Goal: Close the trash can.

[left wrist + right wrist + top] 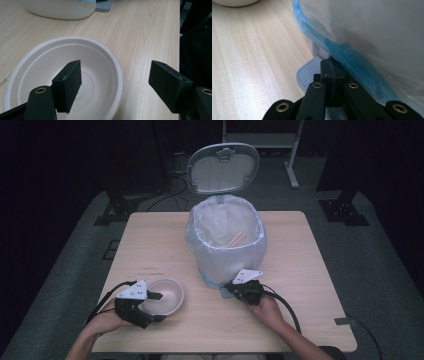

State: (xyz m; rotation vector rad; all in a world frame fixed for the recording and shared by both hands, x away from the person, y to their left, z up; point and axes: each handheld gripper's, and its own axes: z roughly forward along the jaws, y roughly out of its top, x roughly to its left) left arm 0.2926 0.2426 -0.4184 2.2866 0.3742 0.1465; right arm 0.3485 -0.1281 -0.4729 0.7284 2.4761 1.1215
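High view overhead; gripper views close, perhaps sharing table (300, 270).

One bowl (166, 296) — one bin (226, 240) — two chopsticks (236, 239).

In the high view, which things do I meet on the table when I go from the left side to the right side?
left gripper → white paper bowl → bin lined with a plastic bag → right gripper, its shut fingers on the bin's pedal
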